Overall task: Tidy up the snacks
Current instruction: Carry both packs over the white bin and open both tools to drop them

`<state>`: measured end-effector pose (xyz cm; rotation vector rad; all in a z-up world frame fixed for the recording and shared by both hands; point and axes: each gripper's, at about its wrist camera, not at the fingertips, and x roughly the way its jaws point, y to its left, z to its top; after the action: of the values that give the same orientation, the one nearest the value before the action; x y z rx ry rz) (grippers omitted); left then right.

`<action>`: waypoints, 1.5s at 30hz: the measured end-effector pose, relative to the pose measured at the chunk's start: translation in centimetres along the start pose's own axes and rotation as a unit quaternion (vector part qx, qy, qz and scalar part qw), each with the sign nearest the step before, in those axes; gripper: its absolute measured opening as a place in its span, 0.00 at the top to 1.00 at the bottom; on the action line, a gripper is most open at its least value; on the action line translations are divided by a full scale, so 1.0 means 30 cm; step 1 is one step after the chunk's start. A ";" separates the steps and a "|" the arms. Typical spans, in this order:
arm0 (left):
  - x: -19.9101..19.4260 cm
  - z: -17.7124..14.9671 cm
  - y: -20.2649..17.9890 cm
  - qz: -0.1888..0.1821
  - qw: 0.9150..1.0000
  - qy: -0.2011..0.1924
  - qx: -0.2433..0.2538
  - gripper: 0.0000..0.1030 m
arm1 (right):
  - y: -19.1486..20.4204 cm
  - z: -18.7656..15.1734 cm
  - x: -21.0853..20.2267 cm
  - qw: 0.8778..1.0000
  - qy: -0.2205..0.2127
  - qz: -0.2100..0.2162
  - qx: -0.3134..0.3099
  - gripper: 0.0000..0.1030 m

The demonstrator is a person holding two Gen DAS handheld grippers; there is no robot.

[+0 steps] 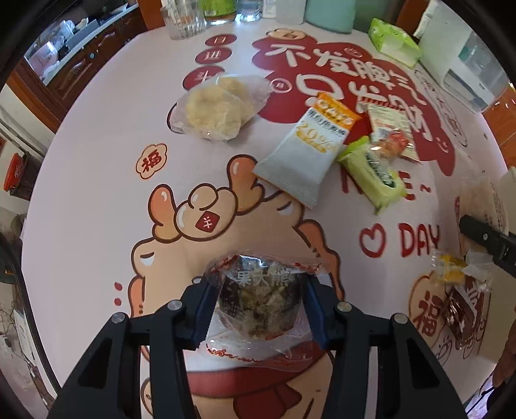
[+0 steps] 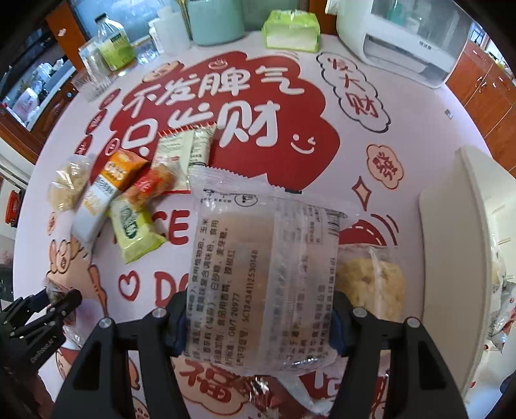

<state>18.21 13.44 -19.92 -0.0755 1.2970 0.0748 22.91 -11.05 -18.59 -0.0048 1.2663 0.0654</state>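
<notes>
The left gripper (image 1: 258, 309) is clamped on a round dark snack (image 1: 258, 303) in crinkled clear wrap, its blue pads pressing the bulging sides, the packet raised above the glossy printed counter (image 1: 96, 180). Ahead of it and to the right lies a loose cluster of packets: a flat white-and-orange pouch (image 1: 306, 148) with a matte face, a soft lime-green pillow pack (image 1: 371, 170) just beside it, and a clear wrapper with orange pieces (image 1: 390, 135) overlapping the green one's far end. Further ahead on the left sit pale, crumbly rice cakes (image 1: 216, 109) in a thin transparent bag. The right gripper (image 2: 258, 319) grips a wide, rectangular translucent packet (image 2: 264, 274) with serrated end seams and fine black print on its back; the pads press both long edges. Just to the right of that gripper, on the counter, a lumpy yellowish cake (image 2: 374, 280) lies in clear film, and further right stands a smooth white bin (image 2: 451, 241) with straight walls, where part of some crinkled wrappers shows at the edge. Under the held packet a shiny reddish-brown foil wrapper (image 2: 267, 393) shows. At the far edge of the counter stand ribbed glasses (image 1: 183, 19), a green tissue pack (image 2: 290, 32) and a white appliance (image 2: 406, 42).
</notes>
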 end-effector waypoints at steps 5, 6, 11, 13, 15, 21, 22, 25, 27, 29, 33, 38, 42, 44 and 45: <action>-0.079 -0.028 -0.042 0.005 1.000 -0.021 0.016 0.54 | -0.019 -0.024 -0.090 1.000 -0.025 0.017 -0.002 0.37; -0.100 -0.034 -0.054 0.002 1.000 -0.025 0.018 0.54 | -0.020 -0.027 -0.106 0.999 -0.029 0.020 -0.004 0.37; -0.209 -0.034 -0.126 -0.002 0.998 -0.050 0.038 0.54 | -0.036 -0.054 -0.192 0.998 -0.049 0.036 -0.010 0.37; -0.261 -0.033 -0.164 -0.006 0.997 -0.063 0.047 0.54 | -0.048 -0.069 -0.227 0.997 -0.058 0.042 -0.011 0.37; -0.316 -0.027 -0.211 -0.011 0.995 -0.079 0.058 0.54 | -0.070 -0.089 -0.269 0.996 -0.068 0.050 -0.009 0.37; -0.451 -0.011 -0.398 -0.040 0.988 -0.120 0.093 0.54 | -0.169 -0.144 -0.388 0.993 -0.100 0.065 0.008 0.37; -0.476 -0.012 -0.442 -0.048 0.986 -0.125 0.101 0.54 | -0.195 -0.156 -0.411 0.992 -0.107 0.066 0.012 0.37; -0.529 -0.014 -0.573 -0.071 0.980 -0.138 0.124 0.53 | -0.269 -0.191 -0.464 0.990 -0.120 0.064 0.023 0.37; -0.565 -0.012 -0.676 -0.084 0.975 -0.147 0.141 0.53 | -0.333 -0.217 -0.497 0.990 -0.128 0.059 0.029 0.37; -0.587 -0.013 -0.758 -0.093 0.972 -0.155 0.153 0.53 | -0.399 -0.243 -0.527 0.989 -0.136 0.049 0.037 0.37; -0.633 0.004 -0.953 -0.107 0.963 -0.170 0.180 0.53 | -0.550 -0.287 -0.579 0.986 -0.150 0.028 0.059 0.36; -0.666 0.042 -1.189 -0.114 0.954 -0.186 0.208 0.53 | -0.739 -0.319 -0.630 0.982 -0.168 0.006 0.088 0.36; -0.652 0.090 -1.364 -0.099 0.949 -0.196 0.226 0.53 | -0.867 -0.308 -0.652 0.978 -0.179 -0.011 0.103 0.36; -0.632 0.112 -1.418 -0.094 0.950 -0.190 0.228 0.53 | -0.918 -0.292 -0.657 0.977 -0.183 -0.019 0.106 0.36; -0.619 0.123 -1.440 -0.092 0.951 -0.186 0.228 0.53 | -0.942 -0.285 -0.657 0.977 -0.184 -0.022 0.106 0.36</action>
<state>20.99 -29.43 -0.44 0.2049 0.8987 -0.3568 10.34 -40.50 -3.28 0.1575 0.8960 -0.1049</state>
